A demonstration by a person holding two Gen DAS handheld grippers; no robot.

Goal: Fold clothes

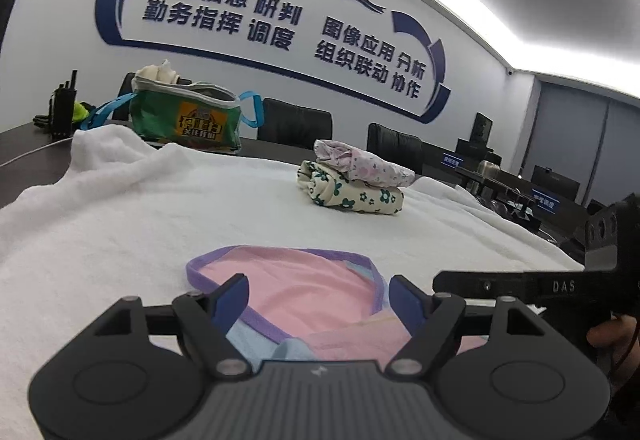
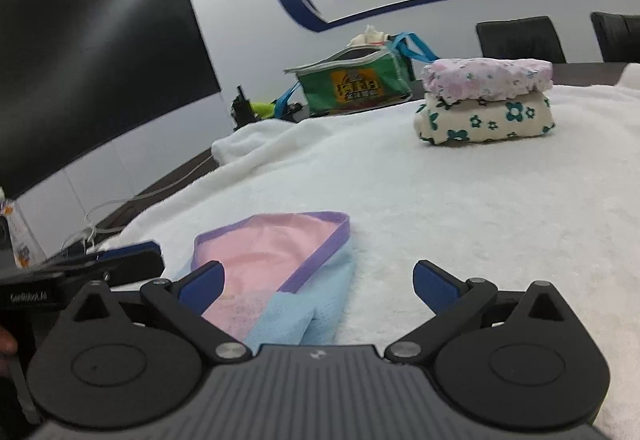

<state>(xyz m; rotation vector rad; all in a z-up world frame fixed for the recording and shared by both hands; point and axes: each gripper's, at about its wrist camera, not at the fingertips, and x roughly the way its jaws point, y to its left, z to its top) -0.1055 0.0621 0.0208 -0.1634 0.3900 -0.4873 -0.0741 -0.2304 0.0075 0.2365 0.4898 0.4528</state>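
1. Pink cloth edged in purple, with pale blue mesh panels, makes up the small garment [image 1: 292,292] lying on the white towel [image 1: 160,207] that covers the tabletop, right in front of both tools.
2. Left gripper [image 1: 318,298] has its fingers spread, the garment between them but not pinched; right gripper [image 2: 318,282] is spread wide, gripping nothing.
3. My judgement: one fold has just been laid down and let go, with two folded floral pieces [image 2: 486,101] already stacked beyond.
4. Next, each gripper needs a fresh pinch on an edge to fold again or carry it to the stack.
5. Readable writing: "DAS" [image 1: 563,286] on the other gripper's bar; blue Chinese wall lettering [image 1: 224,5], including "情报信息 研判"; the green bag [image 2: 356,83] print is too blurred.
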